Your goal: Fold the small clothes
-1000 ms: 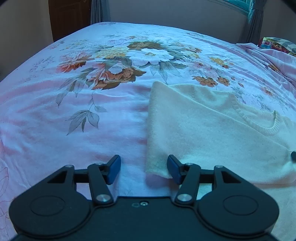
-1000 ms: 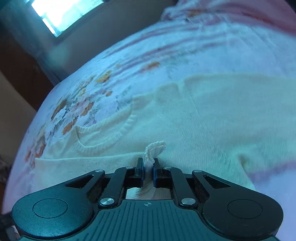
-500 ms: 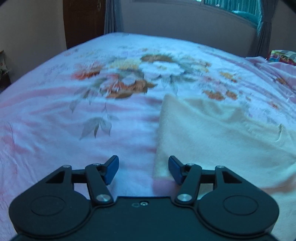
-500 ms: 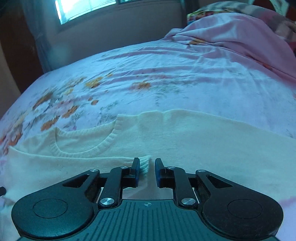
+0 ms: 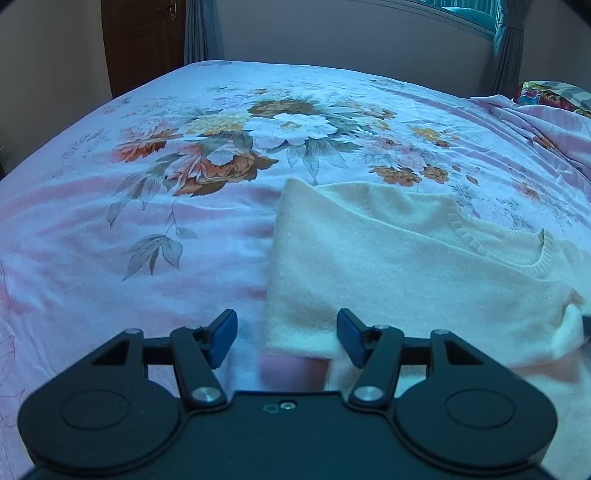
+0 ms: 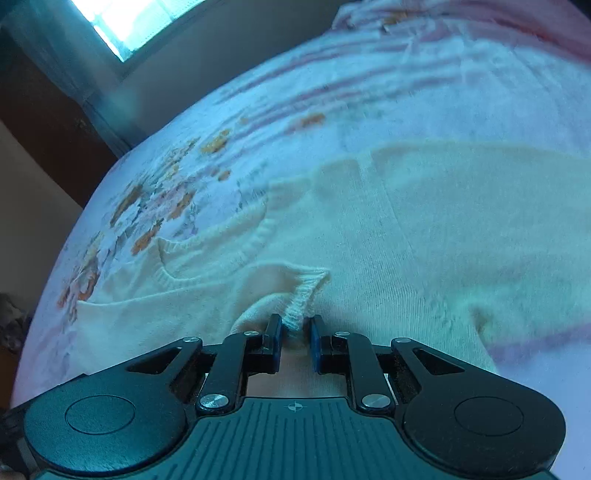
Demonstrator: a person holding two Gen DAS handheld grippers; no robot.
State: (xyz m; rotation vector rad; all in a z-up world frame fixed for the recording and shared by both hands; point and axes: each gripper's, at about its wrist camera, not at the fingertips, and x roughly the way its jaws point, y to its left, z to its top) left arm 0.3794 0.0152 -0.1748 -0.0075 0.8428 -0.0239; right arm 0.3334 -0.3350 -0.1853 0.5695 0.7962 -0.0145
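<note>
A cream knit sweater (image 5: 406, 258) lies flat on the floral bed sheet (image 5: 147, 229), its ribbed neckline (image 5: 543, 254) to the right. My left gripper (image 5: 286, 336) is open just above the sweater's near left corner, holding nothing. In the right wrist view the sweater (image 6: 424, 229) fills the middle. My right gripper (image 6: 295, 328) is shut on a ribbed sleeve cuff (image 6: 304, 295), which it holds over the sweater's body, near the neckline (image 6: 221, 254).
A rumpled pink blanket (image 5: 546, 125) and a patterned pillow (image 5: 554, 96) lie at the bed's far right. A wall, a curtain (image 5: 201, 29) and a brown door (image 5: 142, 40) stand beyond the bed. A window (image 6: 129, 22) shows in the right wrist view.
The right gripper has kept hold of the cuff while it swung up and back down over the sweater's body. The left gripper stayed open by the near left corner, its view shifting slightly.
</note>
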